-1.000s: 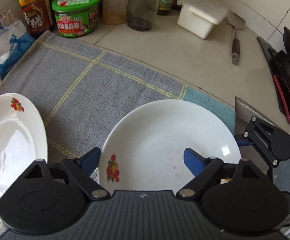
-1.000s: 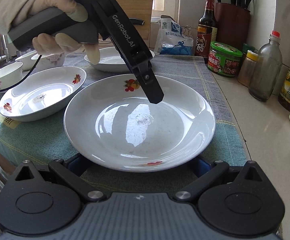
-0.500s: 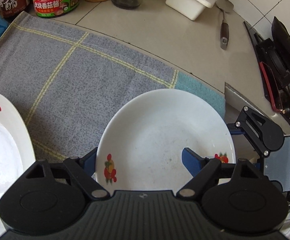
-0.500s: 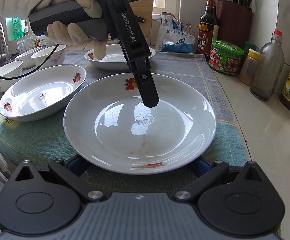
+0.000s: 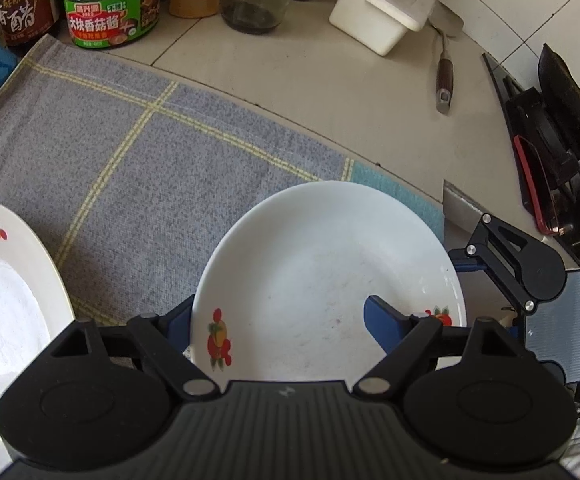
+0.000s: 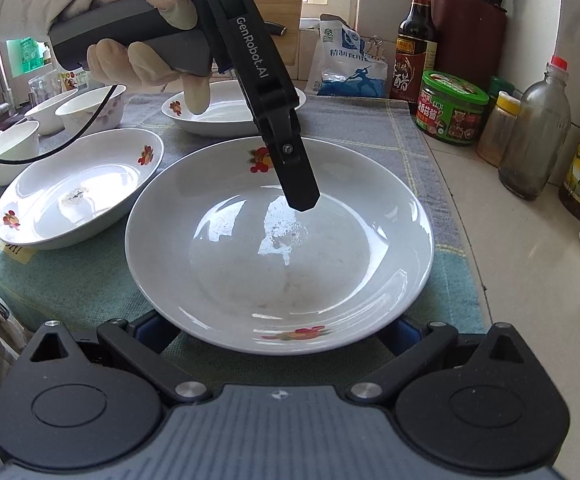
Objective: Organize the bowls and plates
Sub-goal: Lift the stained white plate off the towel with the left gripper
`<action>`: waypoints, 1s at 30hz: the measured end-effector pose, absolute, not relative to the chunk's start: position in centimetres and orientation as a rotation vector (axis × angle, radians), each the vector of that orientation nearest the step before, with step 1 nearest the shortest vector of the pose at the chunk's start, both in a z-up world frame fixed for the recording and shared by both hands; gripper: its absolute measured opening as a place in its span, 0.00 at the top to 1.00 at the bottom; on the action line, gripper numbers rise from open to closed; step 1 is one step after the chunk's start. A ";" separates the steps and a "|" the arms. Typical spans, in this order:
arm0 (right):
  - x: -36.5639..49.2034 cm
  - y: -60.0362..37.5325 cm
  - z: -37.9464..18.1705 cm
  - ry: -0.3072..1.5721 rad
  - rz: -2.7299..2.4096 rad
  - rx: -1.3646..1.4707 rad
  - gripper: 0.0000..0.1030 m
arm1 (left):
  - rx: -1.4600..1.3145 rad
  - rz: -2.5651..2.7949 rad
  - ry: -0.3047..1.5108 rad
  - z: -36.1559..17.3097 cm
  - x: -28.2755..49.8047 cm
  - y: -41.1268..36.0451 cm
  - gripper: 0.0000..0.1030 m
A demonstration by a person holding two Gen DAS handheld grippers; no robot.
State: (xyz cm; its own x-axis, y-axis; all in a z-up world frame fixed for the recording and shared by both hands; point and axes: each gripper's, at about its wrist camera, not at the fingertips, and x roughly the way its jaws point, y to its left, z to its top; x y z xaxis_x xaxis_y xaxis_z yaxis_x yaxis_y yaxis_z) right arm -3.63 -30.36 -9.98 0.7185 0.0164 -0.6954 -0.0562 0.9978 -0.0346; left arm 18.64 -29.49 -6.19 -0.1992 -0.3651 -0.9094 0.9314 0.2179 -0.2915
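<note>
Plates (image 6: 78, 196) lie unstacked on the desk (image 5: 329, 92); both tongs, left (image 5: 278, 320) and right (image 6: 278, 328), stand apart around one plate (image 6: 282, 248).

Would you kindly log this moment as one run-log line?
left gripper: open, straddling plate rim | right gripper: open at near rim | plate on cloth

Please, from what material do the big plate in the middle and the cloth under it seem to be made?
The plate looks like glazed ceramic, perhaps porcelain: white, glossy, mirror-like window reflections, printed fruit decals on the rim. The cloth looks like woven cotton, matte with visible weave and yellow stripes.
</note>
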 end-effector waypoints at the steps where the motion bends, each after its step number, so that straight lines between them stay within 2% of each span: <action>1: -3.5 -30.6 -9.8 0.765 0.042 -0.051 0.00 | 0.626 -1.323 1.236 -6.1 18.8 -29.6 0.17; 30: 3.7 -37.5 -10.2 0.762 0.024 -0.076 0.00 | 0.562 -1.285 1.146 -6.7 25.3 -36.0 0.17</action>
State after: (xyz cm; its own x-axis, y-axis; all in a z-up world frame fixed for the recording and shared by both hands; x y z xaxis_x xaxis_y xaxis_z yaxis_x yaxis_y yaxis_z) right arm 3.65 -37.54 -10.21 0.7232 -0.0055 -0.6906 -0.0496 0.9970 -0.0599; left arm 25.31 -36.02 -6.71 -0.1189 -0.4461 -0.8871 0.9324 0.2570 -0.2542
